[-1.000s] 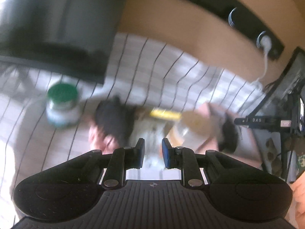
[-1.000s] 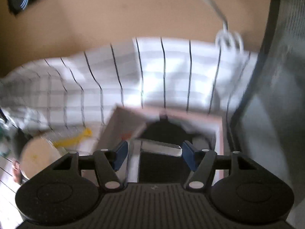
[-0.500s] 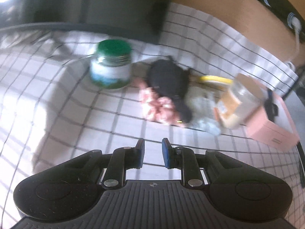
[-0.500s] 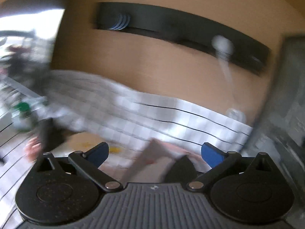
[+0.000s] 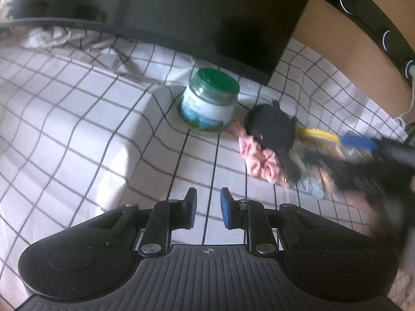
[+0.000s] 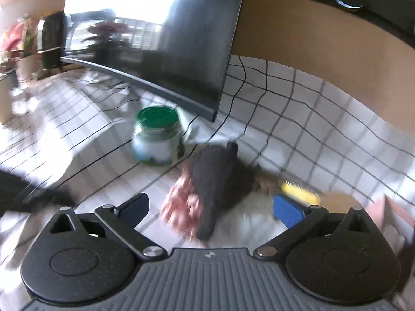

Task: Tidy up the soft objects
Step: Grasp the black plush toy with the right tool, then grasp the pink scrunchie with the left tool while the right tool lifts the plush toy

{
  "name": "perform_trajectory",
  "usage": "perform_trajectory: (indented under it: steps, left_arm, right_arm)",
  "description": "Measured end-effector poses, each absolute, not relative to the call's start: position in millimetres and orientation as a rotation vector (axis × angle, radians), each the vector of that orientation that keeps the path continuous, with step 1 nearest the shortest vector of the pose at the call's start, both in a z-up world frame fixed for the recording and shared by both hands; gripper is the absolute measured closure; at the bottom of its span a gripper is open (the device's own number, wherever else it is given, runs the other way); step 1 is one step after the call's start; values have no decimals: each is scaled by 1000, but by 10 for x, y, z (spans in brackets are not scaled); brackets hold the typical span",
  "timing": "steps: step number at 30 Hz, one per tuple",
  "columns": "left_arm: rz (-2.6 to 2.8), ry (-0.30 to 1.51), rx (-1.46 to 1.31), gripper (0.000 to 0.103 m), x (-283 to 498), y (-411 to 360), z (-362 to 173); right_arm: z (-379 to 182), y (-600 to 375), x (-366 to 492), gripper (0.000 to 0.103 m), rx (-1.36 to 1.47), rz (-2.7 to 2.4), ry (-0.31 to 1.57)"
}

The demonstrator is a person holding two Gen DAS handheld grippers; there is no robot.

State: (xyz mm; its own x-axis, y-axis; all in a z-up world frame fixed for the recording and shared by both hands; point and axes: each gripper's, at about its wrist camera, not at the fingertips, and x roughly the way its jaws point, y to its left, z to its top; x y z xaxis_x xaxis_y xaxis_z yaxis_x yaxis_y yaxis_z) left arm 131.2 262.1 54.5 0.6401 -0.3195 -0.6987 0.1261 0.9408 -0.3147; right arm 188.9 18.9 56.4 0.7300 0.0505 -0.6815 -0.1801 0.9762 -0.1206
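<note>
**Pink and black soft things still lie in a heap**

Checked cloth covers the table, and the soft things lie on it in the middle right of the left wrist view. None of them looks tidied yet, so I think the job is only starting.

The pink scrunchie lies partly under the black soft thing. A pale blue cloth bit peeks out just beside them. It is too blurry to name better.

The left gripper has its jaws narrow, with nothing between them. It hangs over bare cloth, apart from the heap. The right gripper has its jaws wide, with nothing held. The heap shows between them in the lower middle of its view.

Counting:
- one pink scrunchie
- one black soft thing
- one pale blue bit
- one jar with a green lid, not soft
- one yellow thing, too blurry to name
- one dark screen at the top
- two grippers
</note>
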Motion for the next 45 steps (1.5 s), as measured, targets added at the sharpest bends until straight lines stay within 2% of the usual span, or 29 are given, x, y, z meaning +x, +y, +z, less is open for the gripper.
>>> perform_trajectory:
  steps: [6, 8, 10, 17, 23, 30, 33, 38, 45]
  left_arm:
    - [-345, 867, -254, 81, 1212, 2677, 459]
    - [-354, 873, -248, 81, 1201, 2690, 436]
    - [-346, 875, -243, 81, 1210, 2713, 421]
    - [-357, 855, -246, 81, 1422, 2575, 475]
    - [-375, 833, -163, 81, 1858, 2056, 502]
    - [-272, 926, -206, 81, 2401, 1717, 339]
    - [-227, 955, -113, 80, 2491, 1562, 284]
    - [-287, 963, 74, 80, 2225, 1425, 287]
    - [-317, 965, 84, 78, 1740, 1588, 295]
  right_arm:
    - [137, 247, 2733, 3, -192, 44, 853]
    - [35, 225, 2805, 28, -161, 41, 893]
    - [105, 239, 2703, 31, -141, 54, 892]
    - [658, 207, 1622, 31, -92, 191, 841]
    - [426, 3, 975, 31, -178, 93, 918]
    - [378, -152, 595, 30, -169, 34, 922]
    - [377, -166, 550, 30, -165, 28, 925]
    - [379, -205, 512, 29, -190, 41, 911]
    - [336, -248, 522, 21, -193, 55, 910]
